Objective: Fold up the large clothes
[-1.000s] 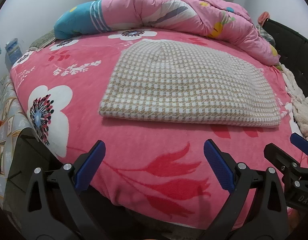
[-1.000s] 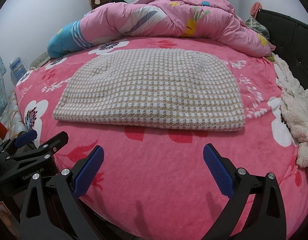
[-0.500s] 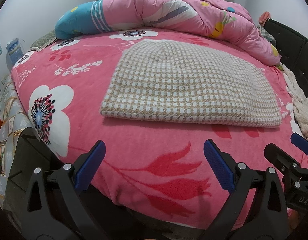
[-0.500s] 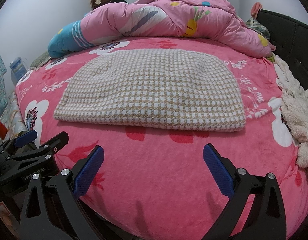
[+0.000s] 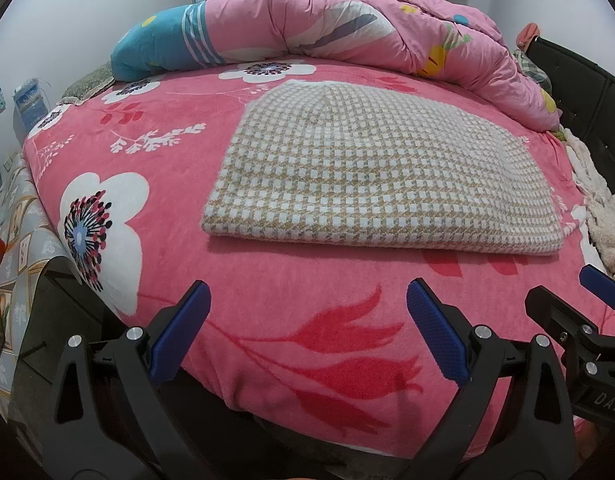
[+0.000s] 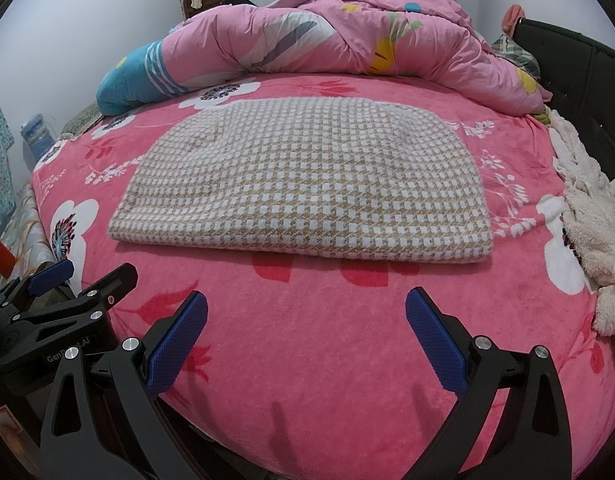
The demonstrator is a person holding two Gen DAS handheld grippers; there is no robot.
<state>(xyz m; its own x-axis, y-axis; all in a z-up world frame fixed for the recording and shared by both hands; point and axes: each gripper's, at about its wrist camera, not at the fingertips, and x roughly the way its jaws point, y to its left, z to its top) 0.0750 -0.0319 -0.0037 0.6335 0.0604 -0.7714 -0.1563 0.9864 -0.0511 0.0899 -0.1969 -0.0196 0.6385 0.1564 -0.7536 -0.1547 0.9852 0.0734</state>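
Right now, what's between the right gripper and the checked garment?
Only bare bedspread, pink with red flower print. The right wrist view shows it: the right gripper is open, short of the checked garment, with nothing lying on the stretch between.

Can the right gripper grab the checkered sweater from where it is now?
Probably yes. The right gripper is open and empty, and only bare pink bedsheet lies between it and the near folded edge of the checkered sweater. It is not touching it yet.
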